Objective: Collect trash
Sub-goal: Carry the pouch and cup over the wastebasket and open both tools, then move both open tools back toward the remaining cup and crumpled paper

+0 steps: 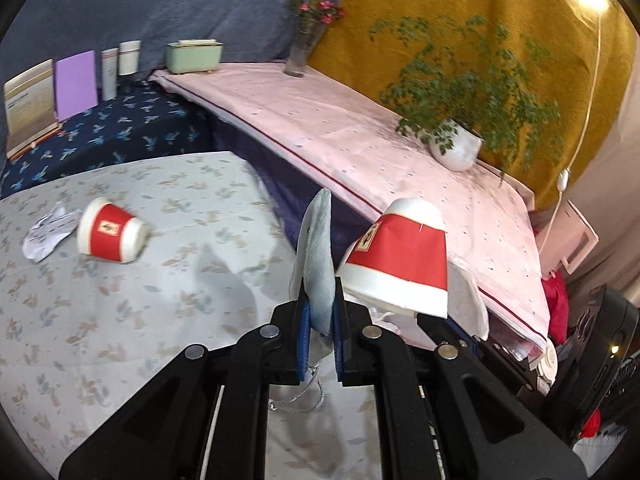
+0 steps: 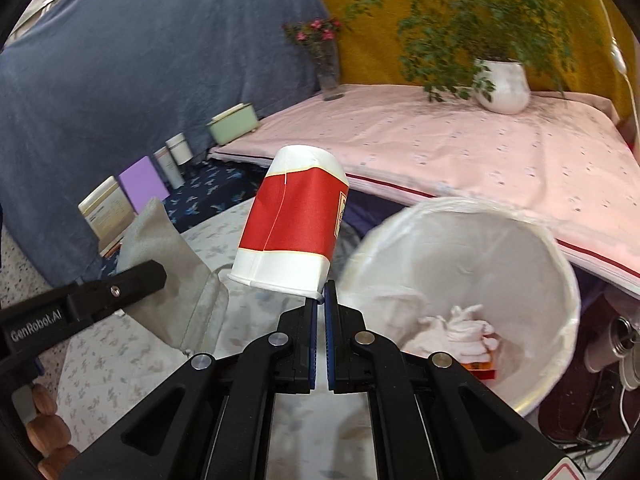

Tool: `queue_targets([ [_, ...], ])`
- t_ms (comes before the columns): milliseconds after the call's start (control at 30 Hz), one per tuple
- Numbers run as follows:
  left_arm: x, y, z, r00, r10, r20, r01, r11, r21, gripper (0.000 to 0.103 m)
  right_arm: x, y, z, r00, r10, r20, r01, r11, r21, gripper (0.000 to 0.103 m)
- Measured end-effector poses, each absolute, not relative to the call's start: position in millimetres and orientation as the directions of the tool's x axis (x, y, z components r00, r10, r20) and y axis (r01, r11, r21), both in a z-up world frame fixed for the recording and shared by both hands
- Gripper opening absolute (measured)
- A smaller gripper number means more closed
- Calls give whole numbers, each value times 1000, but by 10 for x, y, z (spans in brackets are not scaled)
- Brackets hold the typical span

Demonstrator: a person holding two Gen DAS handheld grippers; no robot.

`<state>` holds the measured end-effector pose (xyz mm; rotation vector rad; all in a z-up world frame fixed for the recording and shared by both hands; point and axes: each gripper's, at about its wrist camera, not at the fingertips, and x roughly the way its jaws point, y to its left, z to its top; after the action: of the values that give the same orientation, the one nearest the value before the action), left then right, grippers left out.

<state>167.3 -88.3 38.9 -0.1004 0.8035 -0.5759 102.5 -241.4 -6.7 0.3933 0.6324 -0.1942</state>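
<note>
My left gripper (image 1: pixel 320 316) is shut on a grey cloth pouch (image 1: pixel 318 256) and holds it upright above the table; it also shows in the right wrist view (image 2: pixel 168 256). My right gripper (image 2: pixel 322 300) is shut on the rim of an upside-down red and white paper cup (image 2: pixel 294 220), held just left of the white lined bin (image 2: pixel 552 264). The same cup shows in the left wrist view (image 1: pixel 400 256). A second red and white paper cup (image 1: pixel 112 232) lies on its side on the floral table, with a crumpled white paper (image 1: pixel 48 232) beside it.
The bin holds crumpled white paper (image 2: pixel 460 328) and an orange packet (image 2: pixel 484 368). A pink-covered shelf (image 1: pixel 340 128) carries a potted plant (image 1: pixel 460 144), a flower vase (image 1: pixel 300 52) and a green box (image 1: pixel 194 56). Books and tins (image 1: pixel 76 84) stand at the back left.
</note>
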Motion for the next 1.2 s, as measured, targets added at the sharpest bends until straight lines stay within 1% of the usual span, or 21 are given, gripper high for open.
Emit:
queue_targets([
  [367,1557,-1635,307,475,-586,-657,541,783,-307,9,785,-2960,-323,755,-120,-645,400,863,307,3],
  [633,1587,-1919,207,421,-616,-666,571,750,-334,9,692,-3152,-475,736,-135,-663,434,846,309,4],
  [700,1600,-1954,170,414,-619,-667,570,748,-340,11,691,-3198,-498,731,-143,-667,445,841,308,5],
  [733,1607,-1963,149,413,-618,-669,563,750,-346,13,688,-3205,-500,731,-146,-667,449,838,308,8],
  [767,1617,-1969,121,411,-616,-672,557,753,-350,19,679,-3220,-506,730,-151,-667,456,834,310,9],
  [800,1620,-1970,104,411,-612,-676,551,757,-350,29,667,-3237,-513,730,-151,-667,458,832,312,11],
  [833,1626,-1956,85,417,-604,-679,541,765,-348,35,657,-3240,-514,729,-153,-667,461,830,314,12],
  [867,1625,-1935,74,429,-597,-678,532,773,-344,45,647,-3247,-514,730,-155,-666,465,827,316,15],
  [900,1625,-1918,71,439,-591,-677,527,779,-338,48,640,-3256,-511,730,-157,-665,467,825,318,19],
  [933,1624,-1892,68,450,-583,-676,523,786,-329,49,633,-3260,-506,732,-159,-663,468,824,319,23],
  [1000,1636,-1849,67,460,-572,-679,516,795,-320,54,627,-3244,-485,734,-168,-658,470,825,314,28],
  [1033,1646,-1812,65,467,-566,-679,509,800,-318,54,628,-3234,-470,736,-171,-655,470,826,311,30],
  [1133,1679,-1694,70,487,-547,-681,489,817,-306,56,650,-3175,-402,745,-169,-646,458,833,310,41],
  [1200,1698,-1595,75,504,-530,-682,474,830,-294,60,677,-3107,-348,752,-162,-639,442,843,307,43],
])
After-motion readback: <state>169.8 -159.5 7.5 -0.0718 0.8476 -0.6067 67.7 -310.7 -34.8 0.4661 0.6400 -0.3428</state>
